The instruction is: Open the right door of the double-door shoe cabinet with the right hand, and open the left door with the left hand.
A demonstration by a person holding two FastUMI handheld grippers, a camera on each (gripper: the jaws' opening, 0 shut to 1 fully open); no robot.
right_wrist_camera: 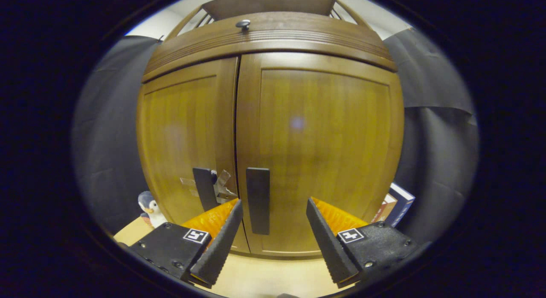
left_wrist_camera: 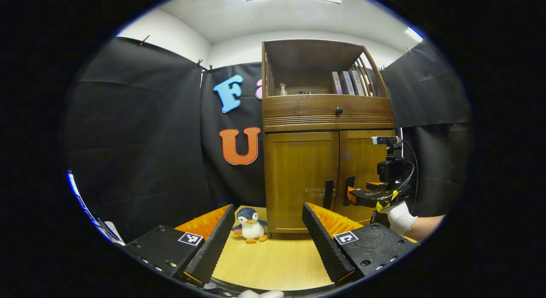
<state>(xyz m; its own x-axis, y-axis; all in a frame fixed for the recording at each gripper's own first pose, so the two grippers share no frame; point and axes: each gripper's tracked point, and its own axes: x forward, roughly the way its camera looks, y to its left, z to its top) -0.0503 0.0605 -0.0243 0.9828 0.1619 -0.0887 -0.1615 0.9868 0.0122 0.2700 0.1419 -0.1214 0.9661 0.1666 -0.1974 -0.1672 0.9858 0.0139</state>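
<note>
Holding your right gripper [right_wrist_camera: 271,232] spread wide around the black bar handle [right_wrist_camera: 258,200] of the shut brown wooden right door [right_wrist_camera: 320,148], left gripper [left_wrist_camera: 266,236] likewise unclenched well back, you risk clamping off-centre and slipping off.

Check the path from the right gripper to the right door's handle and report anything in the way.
Nothing visible blocks it. The right gripper is open, and the right door's handle stands just ahead between its fingers, with only open space before it.
</note>
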